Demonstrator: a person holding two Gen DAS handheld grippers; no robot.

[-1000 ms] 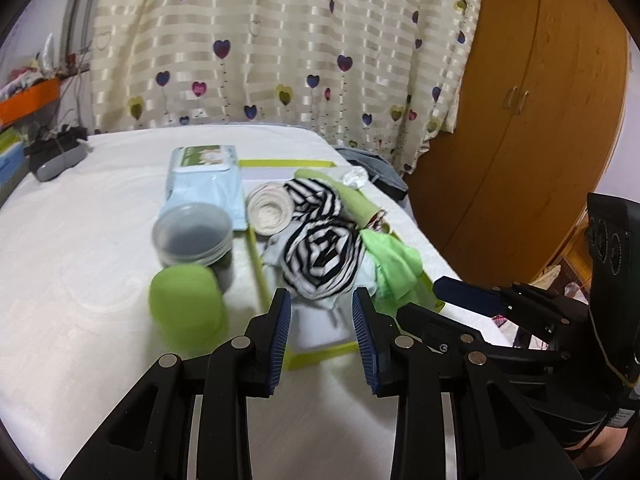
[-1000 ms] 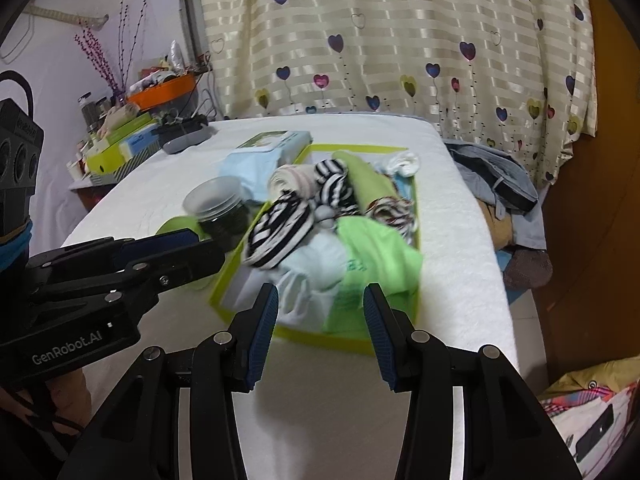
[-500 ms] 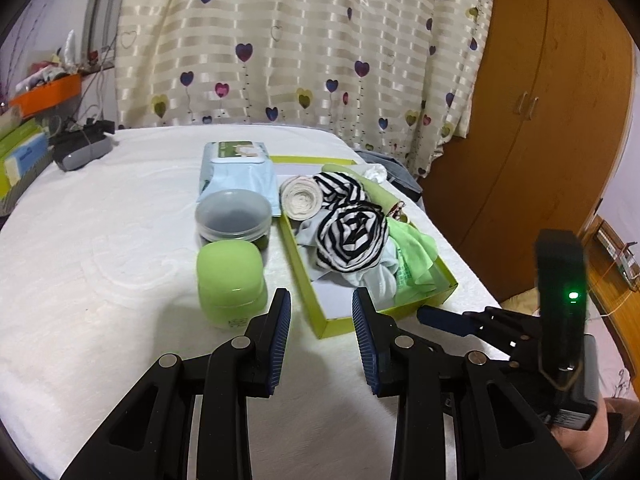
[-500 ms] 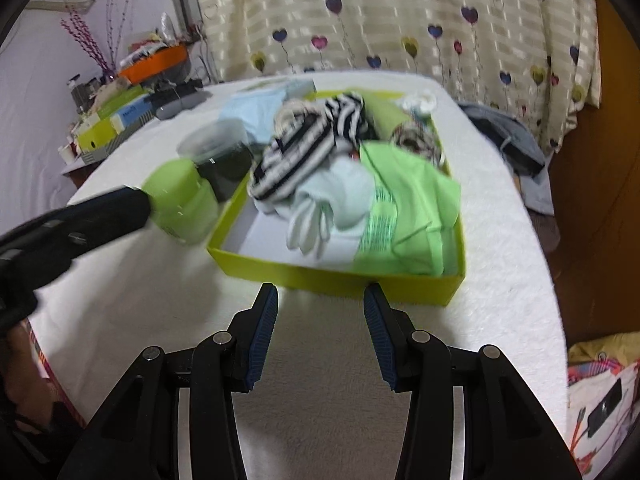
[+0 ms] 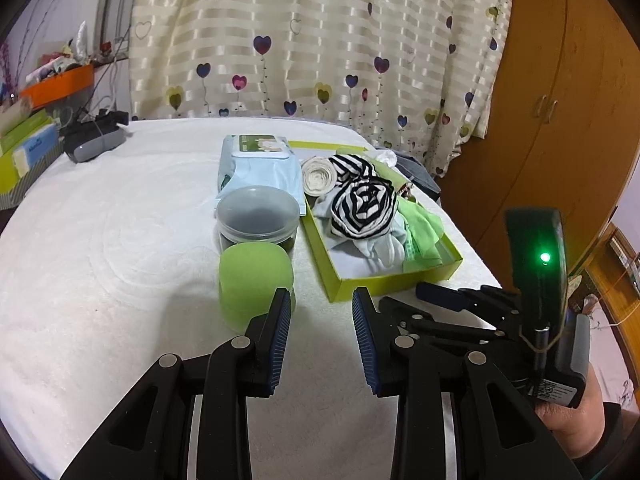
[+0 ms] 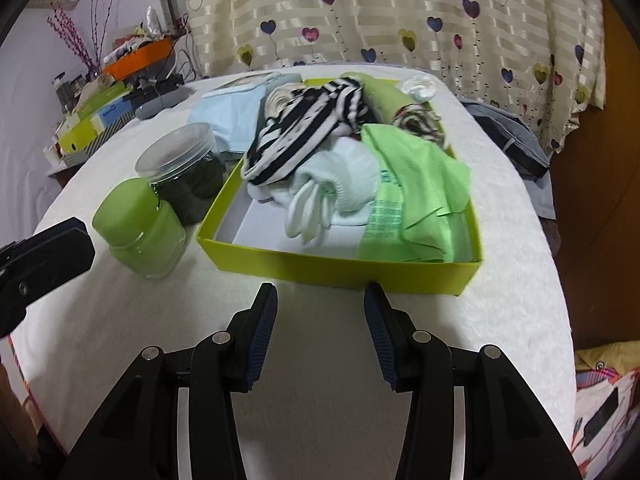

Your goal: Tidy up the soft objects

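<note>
A white-covered bench (image 5: 120,240) fills both views, w/ a heart-print curtain (image 5: 320,40) far beyond the jaws. Straight ahead of the right gripper (image 6: 320,312), just past its jaws, sits a yellow-green tray (image 6: 340,264); its near-left corner shows bare floor, the rest is heaped w/ soft things: a light green cloth (image 6: 416,184) ahead-right of those jaws, a black-and-white striped garment (image 6: 304,128) ahead-left and further back, pale white socks (image 6: 340,188) between them, a cream roll (image 5: 318,176) at the far end. All the soft items in view lie inside the tray, loosely piled rather than sorted; that fits either a tidy-up still underway or one that only gathered them. Left of the tray, beyond the left gripper (image 5: 320,316): a blue wipes pack (image 5: 256,164) furthest, a dark clear-lidded jar (image 5: 258,220) nearer, a green jar (image 5: 256,280) just ahead-left of the left jaws. Both jaws stand partly open, holding nothing, hovering over bare bench. Risks, as I judge: the green jar is so close to the left jaws that a forward reach could knock it over; the pile is tangled, so pinching one piece may drag its neighbours over the low rim; a light tray may slide if tugged.
</note>
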